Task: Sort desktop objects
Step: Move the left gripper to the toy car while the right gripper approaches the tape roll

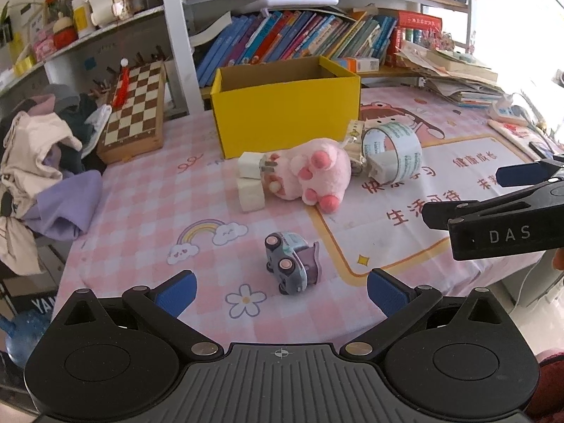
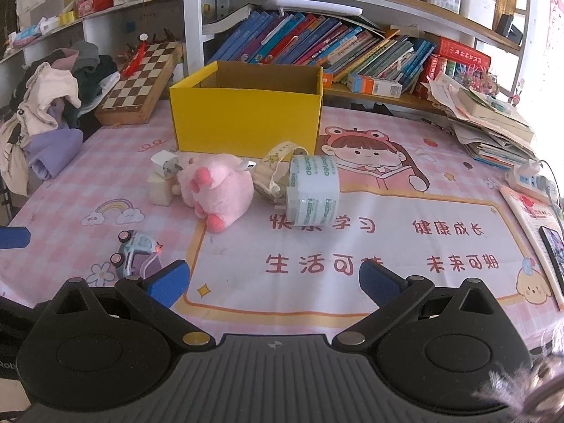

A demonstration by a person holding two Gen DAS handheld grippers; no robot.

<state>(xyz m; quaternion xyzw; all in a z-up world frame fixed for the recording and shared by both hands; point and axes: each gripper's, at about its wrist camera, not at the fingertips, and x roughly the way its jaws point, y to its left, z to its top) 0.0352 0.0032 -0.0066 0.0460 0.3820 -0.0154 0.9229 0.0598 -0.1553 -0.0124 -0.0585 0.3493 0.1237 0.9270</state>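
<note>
A small grey-blue toy car lies on its side on the pink tablecloth, just ahead of my open, empty left gripper; it also shows in the right wrist view. Behind it lie a pink plush pig, a white charger plug, a white block, a roll of clear tape and a small bundle with a yellow strap. An open yellow box stands behind them. My right gripper is open and empty; it shows in the left view.
A chessboard and a heap of clothes lie at the left. Book stacks and a power strip sit at the right. A bookshelf runs along the back.
</note>
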